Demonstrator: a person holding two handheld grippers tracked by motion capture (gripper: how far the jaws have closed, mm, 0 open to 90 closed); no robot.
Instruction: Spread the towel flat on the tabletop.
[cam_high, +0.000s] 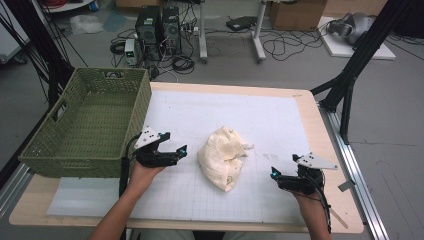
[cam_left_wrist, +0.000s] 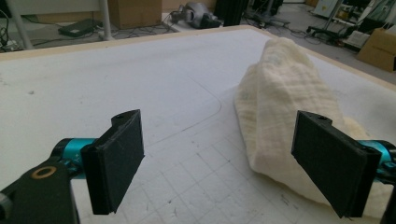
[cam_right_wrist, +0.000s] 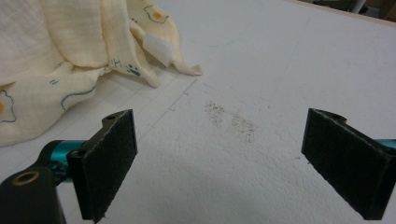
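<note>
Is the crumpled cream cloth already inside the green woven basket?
No, the crumpled cream cloth lies on the white mat beside the green woven basket.

The cloth (cam_high: 223, 158) lies crumpled on the mat (cam_high: 260, 120) near the middle of the desk (cam_high: 320, 130), toward the person's side. The basket (cam_high: 85, 125) stands at the desk's left edge, partly on the mat, well apart from the cloth. The left tongs (cam_high: 183, 150) sit between basket and cloth, just in front of the basket's near right corner, with the cloth just beside their right jaw. The right tongs (cam_high: 273, 172) sit to the right of the cloth, near it but apart.
</note>
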